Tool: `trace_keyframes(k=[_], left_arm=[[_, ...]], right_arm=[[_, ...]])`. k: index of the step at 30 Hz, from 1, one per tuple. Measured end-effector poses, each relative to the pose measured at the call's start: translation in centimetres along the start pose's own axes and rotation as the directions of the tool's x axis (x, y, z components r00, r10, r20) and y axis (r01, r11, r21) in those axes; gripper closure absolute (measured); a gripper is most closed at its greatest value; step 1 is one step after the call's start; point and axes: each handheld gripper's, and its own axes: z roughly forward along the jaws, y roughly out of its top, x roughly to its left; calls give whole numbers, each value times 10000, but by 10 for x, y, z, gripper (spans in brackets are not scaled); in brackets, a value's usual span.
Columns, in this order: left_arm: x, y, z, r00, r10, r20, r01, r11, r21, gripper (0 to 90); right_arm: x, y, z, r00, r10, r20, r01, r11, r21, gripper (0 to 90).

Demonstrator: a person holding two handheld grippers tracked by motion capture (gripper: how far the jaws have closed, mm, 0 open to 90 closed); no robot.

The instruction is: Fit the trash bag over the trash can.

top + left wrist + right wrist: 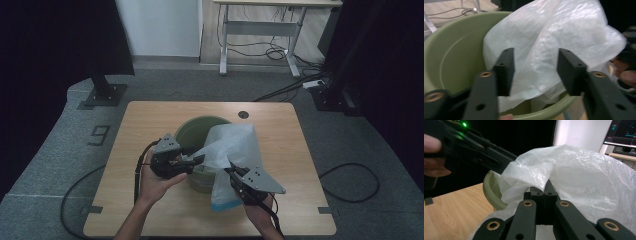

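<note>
A pale green bucket (pixel 192 125) stands mid-table, with a thin white plastic bag (pixel 235 145) draped over its right rim and hanging down its front. My left gripper (pixel 199 160) is open at the bag's left edge. In the left gripper view the jaws stand wide apart (pixel 535 72) with the bag (pixel 564 32) just beyond them, above the bucket's inside (pixel 454 55). My right gripper (pixel 231 171) is shut on a fold of the bag (pixel 586 177); its jaws meet under the film (pixel 544 192). The bucket rim (pixel 489 190) shows to the left.
The wooden table (pixel 145 200) has a cable hole (pixel 243 114) at its far edge. Grey carpet surrounds it, with black stand bases (pixel 103 95) and a desk frame (pixel 260 30) beyond. Cables trail on the floor at both sides.
</note>
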Motion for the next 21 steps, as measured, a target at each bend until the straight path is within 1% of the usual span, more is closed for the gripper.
trace_keyframes(k=[2,4,8,10,12,16,17,19,20,21], left_arm=[[-1,-2,2,10000,31,-43,-31,10000,-2,613],[-1,-2,4,10000,45,51,-46,10000,36,686],[-2,-2,7,9983,159,567,-174,9995,265,815],[-2,-1,8,9974,230,680,-253,9991,328,871],[-2,-2,9,9970,251,736,-276,9991,334,898],[0,-1,7,9976,276,638,-298,9990,334,900],[1,-1,6,9979,285,574,-305,9990,337,900],[5,-1,3,9991,252,330,-262,9993,279,900],[8,-1,1,9995,181,252,-186,9996,234,900],[10,-1,-1,9997,123,188,-127,9997,198,900]], right_arm=[[0,0,-1,10000,7,25,-7,10000,-49,886],[-1,1,-2,10000,31,37,-30,9999,-102,886],[-3,1,-4,9999,86,52,-85,9998,-153,886],[-4,1,-5,9999,88,61,-87,9998,-177,886],[-5,0,-6,9999,146,45,-145,9997,-202,886],[-7,-3,-10,9995,276,-136,-278,9995,-176,874],[-7,-4,-10,9991,339,-240,-342,9993,-156,854],[-7,-7,-14,9976,427,-542,-440,9988,-229,737],[-5,-9,-18,9965,431,-720,-461,9981,-407,668],[-3,-10,-21,9959,419,-801,-465,9974,-557,624]])
